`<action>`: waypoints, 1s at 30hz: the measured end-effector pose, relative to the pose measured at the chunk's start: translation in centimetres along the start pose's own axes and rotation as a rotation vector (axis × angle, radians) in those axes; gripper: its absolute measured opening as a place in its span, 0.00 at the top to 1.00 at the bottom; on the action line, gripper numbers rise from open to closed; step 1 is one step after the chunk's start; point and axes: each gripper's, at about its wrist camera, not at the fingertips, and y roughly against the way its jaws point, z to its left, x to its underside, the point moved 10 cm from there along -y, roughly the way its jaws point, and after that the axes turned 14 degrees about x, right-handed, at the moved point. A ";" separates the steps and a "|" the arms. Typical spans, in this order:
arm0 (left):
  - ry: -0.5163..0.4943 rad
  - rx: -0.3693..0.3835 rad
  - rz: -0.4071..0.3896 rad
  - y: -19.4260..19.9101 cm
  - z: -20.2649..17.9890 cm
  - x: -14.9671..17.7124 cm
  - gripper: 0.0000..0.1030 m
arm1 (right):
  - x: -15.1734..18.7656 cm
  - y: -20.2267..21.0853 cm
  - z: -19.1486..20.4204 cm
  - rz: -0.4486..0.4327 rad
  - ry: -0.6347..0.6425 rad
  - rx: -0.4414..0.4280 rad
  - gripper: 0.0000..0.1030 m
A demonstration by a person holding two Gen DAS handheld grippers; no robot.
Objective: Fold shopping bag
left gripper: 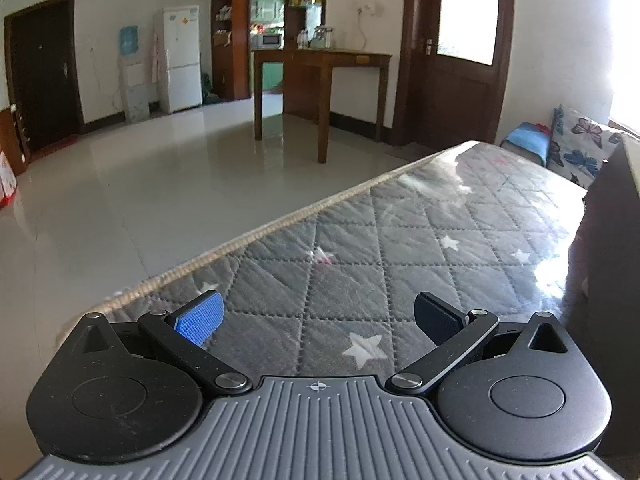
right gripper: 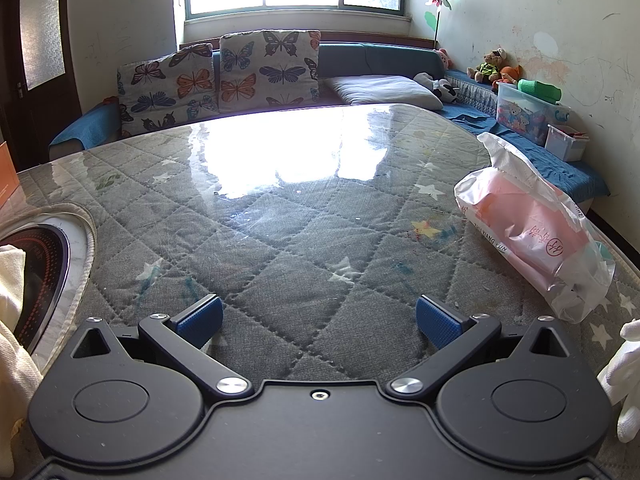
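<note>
A crumpled clear plastic shopping bag (right gripper: 536, 224) with pink contents and red print lies on the right side of the quilted grey table top (right gripper: 280, 216), near its right edge. My right gripper (right gripper: 318, 318) is open and hovers low over the table, well left of the bag, with nothing between its blue pads. In the left wrist view my left gripper (left gripper: 318, 318) is open too, above the same star-patterned cover (left gripper: 420, 240); no bag shows there.
A round induction hob (right gripper: 40, 272) is set into the table at the left, with cream cloth (right gripper: 12, 312) beside it. A white gloved hand (right gripper: 628, 376) shows at the right edge. A sofa with butterfly cushions (right gripper: 224, 76) stands behind. The table edge (left gripper: 240, 240) drops to tiled floor.
</note>
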 end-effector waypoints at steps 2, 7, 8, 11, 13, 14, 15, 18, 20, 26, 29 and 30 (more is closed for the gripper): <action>-0.009 -0.002 -0.008 0.7 0.0 -0.1 0.00 | 0.0 0.0 0.0 0.000 0.000 0.000 0.00; -0.031 -0.001 -0.031 2.5 0.0 -0.3 0.00 | 0.0 0.0 0.0 0.000 0.000 0.000 0.00; -0.035 0.004 -0.037 2.9 -0.1 -0.4 0.00 | 0.0 0.0 0.0 0.000 0.000 0.000 0.00; -0.057 0.023 -0.055 4.5 -0.3 -0.5 0.00 | 0.0 0.0 0.0 0.000 0.000 0.000 0.00; -0.080 0.028 -0.057 5.1 -0.8 -0.5 0.00 | 0.0 0.0 0.0 0.000 0.000 0.000 0.00; -0.097 0.030 -0.061 5.3 -1.1 -0.5 0.00 | 0.0 0.0 0.0 0.000 0.000 0.000 0.00; -0.117 0.027 -0.067 5.6 -1.4 -0.6 0.00 | 0.0 0.0 0.0 0.000 0.000 0.000 0.00; -0.162 0.035 -0.072 6.9 -2.1 -0.3 0.00 | 0.0 0.0 0.0 0.000 0.000 0.000 0.00; -0.174 0.056 -0.069 7.8 -2.5 0.1 0.00 | 0.0 0.0 0.0 0.000 0.000 0.000 0.00; -0.163 0.105 -0.059 9.0 -2.9 0.5 0.00 | 0.0 0.0 0.0 0.000 0.000 0.000 0.00; -0.174 0.107 -0.060 9.4 -3.0 0.7 0.00 | 0.0 0.0 0.0 0.000 0.000 0.000 0.00; -0.175 0.113 -0.059 9.6 -3.1 0.8 0.00 | 0.0 0.0 0.0 0.000 0.000 0.000 0.00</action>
